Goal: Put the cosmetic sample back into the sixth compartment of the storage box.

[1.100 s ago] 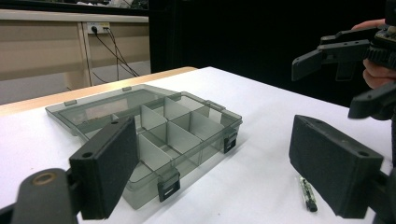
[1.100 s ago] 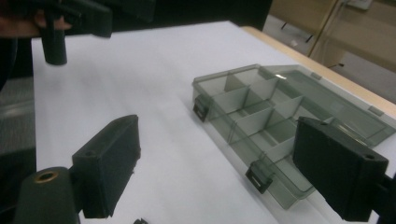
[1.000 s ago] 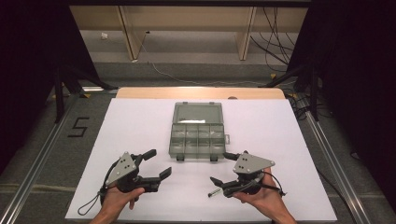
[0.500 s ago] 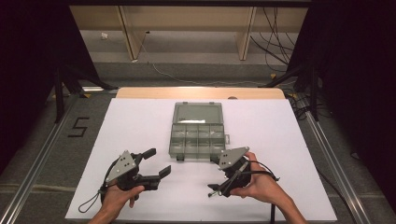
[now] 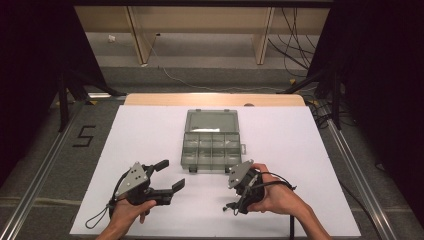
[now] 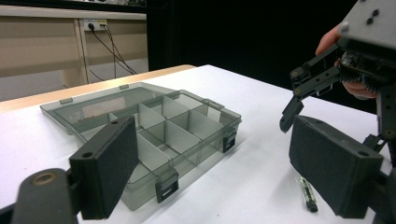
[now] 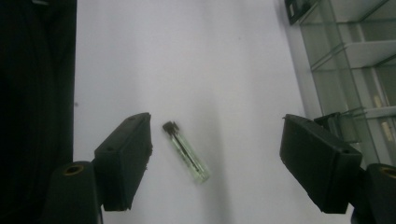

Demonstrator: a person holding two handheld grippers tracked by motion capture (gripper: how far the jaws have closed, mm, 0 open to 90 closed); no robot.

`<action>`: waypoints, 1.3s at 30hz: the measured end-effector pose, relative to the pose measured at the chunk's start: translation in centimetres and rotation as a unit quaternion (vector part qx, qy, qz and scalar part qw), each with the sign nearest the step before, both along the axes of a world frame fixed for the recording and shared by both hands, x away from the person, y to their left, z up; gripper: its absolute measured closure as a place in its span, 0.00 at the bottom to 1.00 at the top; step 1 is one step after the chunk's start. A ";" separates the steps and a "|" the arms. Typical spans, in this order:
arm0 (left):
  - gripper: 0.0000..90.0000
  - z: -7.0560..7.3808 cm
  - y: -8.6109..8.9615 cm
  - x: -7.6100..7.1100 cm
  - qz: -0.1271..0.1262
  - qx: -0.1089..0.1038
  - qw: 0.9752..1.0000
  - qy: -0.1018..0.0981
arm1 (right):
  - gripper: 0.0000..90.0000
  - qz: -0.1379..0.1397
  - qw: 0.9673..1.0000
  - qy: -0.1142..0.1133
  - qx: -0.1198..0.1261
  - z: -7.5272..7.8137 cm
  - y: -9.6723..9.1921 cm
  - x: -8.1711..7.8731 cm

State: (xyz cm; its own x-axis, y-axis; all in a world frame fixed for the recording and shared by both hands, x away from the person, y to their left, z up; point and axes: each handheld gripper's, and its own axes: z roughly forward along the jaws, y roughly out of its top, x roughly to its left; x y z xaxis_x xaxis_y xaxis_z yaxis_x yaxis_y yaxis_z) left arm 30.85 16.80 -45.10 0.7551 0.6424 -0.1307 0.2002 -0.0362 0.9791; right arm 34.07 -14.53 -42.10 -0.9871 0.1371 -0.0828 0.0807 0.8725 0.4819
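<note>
A small clear vial with a dark cap point(image 7: 186, 151) lies flat on the white table point(image 5: 150, 130); it is also the thin object point(image 6: 307, 193) beside my left gripper's right jaw. My right gripper point(image 7: 222, 161) is tipped nose-down over it. Its jaws have just been closing and still stand wide, open, on either side of the vial without touching it. In the high view this gripper point(image 5: 239, 200) is held near the front edge. My left gripper point(image 5: 170, 175) rests open and empty to the left, aimed at the open grey organizer box point(image 6: 154, 126).
The organizer box point(image 5: 211, 142) sits mid-table with its lid folded back and several divided compartments. Bare white tabletop lies on both sides of it. The table's front edge is just behind both hands. Cables point(image 5: 280, 185) trail from the grippers.
My right gripper has tipped from lying level to pointing down at the table and shifted a little left, over the vial. The left gripper has stayed put.
</note>
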 end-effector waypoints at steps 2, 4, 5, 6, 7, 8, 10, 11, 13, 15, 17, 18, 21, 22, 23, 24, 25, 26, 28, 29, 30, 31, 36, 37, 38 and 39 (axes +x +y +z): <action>0.17 -0.1 -0.1 0.1 0.001 0.001 1.000 0.003 | 0.30 0.006 1.000 -0.004 -0.011 -0.3 0.1 0.0; 0.17 -0.1 -0.2 0.1 -0.002 0.005 1.000 0.001 | 0.33 0.013 1.000 -0.005 -0.022 -0.5 0.3 0.0; 0.17 -0.1 -0.3 0.0 -0.003 0.004 1.000 0.001 | 0.34 0.017 0.999 -0.007 -0.026 -0.5 0.4 0.0; 0.17 -0.1 -0.3 0.0 -0.006 0.007 1.000 -0.002 | 0.34 0.019 0.999 -0.002 -0.030 -0.6 0.5 0.0; 0.17 -0.1 -0.2 -0.1 -0.003 0.008 1.000 -0.002 | 0.35 0.024 0.999 0.001 -0.034 -0.7 0.6 0.0; 0.17 -0.1 -0.2 -0.1 -0.003 0.008 1.000 -0.002 | 0.36 0.027 0.999 0.001 -0.040 -0.8 0.8 0.0; 0.17 -0.1 -0.1 -0.2 0.000 0.006 1.000 -0.002 | 0.37 0.035 0.998 0.003 -0.053 -1.1 1.1 0.0; 0.17 -0.1 -0.1 -0.2 0.000 0.006 1.000 -0.002 | 0.38 0.039 0.998 0.004 -0.059 -1.2 1.2 0.0; 0.17 -0.1 -0.1 -0.1 0.002 0.006 1.000 -0.002 | 0.40 0.044 0.997 0.008 -0.070 -1.4 1.3 0.1; 0.17 -0.1 -0.2 -0.1 0.000 0.007 1.000 -0.002 | 0.41 0.048 0.996 0.011 -0.080 -1.6 1.5 0.2; 0.17 -0.1 -0.2 0.0 -0.002 0.007 1.000 -0.002 | 0.42 0.047 0.995 0.013 -0.086 -1.8 1.6 0.3; 0.17 -0.1 -0.2 0.0 -0.003 0.008 1.000 -0.002 | 0.42 0.047 0.995 0.011 -0.087 -1.9 1.6 0.3; 0.17 -0.1 -0.3 0.1 -0.002 0.006 1.000 -0.002 | 0.44 0.054 0.994 0.012 -0.093 -2.1 1.8 0.4; 0.17 -0.1 -0.3 0.1 -0.003 0.008 1.000 -0.003 | 0.45 0.052 0.994 0.014 -0.096 -2.2 1.9 0.3; 0.17 -0.1 -0.3 0.1 -0.003 0.008 1.000 -0.002 | 0.46 0.055 0.993 0.017 -0.099 -2.2 1.9 0.4; 0.17 -0.1 -0.3 0.2 -0.004 0.006 1.000 -0.003 | 0.47 0.054 0.993 0.018 -0.102 -2.3 1.9 0.3; 0.17 -0.1 -0.3 0.1 -0.003 0.008 1.000 -0.002 | 0.47 0.058 0.993 0.018 -0.104 -2.3 2.0 0.4; 0.17 -0.1 -0.3 0.1 -0.003 0.008 1.000 -0.002 | 0.48 0.057 0.992 0.021 -0.107 -2.4 2.0 0.4; 0.17 -0.1 -0.4 0.1 -0.004 0.009 1.000 -0.002 | 0.49 0.065 0.992 0.017 -0.109 -2.5 2.0 0.4; 0.17 -0.1 -0.3 0.2 -0.004 0.008 1.000 -0.002 | 0.51 0.065 0.991 0.023 -0.113 -2.6 2.1 0.4; 0.17 -0.1 -0.3 0.2 -0.004 0.008 1.000 -0.002 | 0.52 0.063 0.991 0.024 -0.115 -2.7 2.2 0.4; 0.17 -0.1 -0.3 0.2 -0.003 0.008 1.000 -0.002 | 0.53 0.067 0.991 0.027 -0.116 -2.7 2.3 0.4; 0.17 -0.1 -0.2 0.2 -0.004 0.009 1.000 -0.004 | 0.61 0.080 0.989 0.030 -0.124 -3.0 2.5 0.5; 0.17 -0.1 -0.2 0.2 -0.004 0.009 1.000 -0.004 | 0.62 0.072 0.989 0.035 -0.127 -3.1 2.5 0.4; 0.17 -0.1 -0.2 0.2 -0.001 0.009 1.000 -0.002 | 0.62 0.074 0.989 0.033 -0.127 -3.1 2.5 0.4; 0.17 -0.1 -0.2 0.2 -0.001 0.008 1.000 -0.002 | 0.64 0.074 0.988 0.034 -0.128 -3.2 2.5 0.5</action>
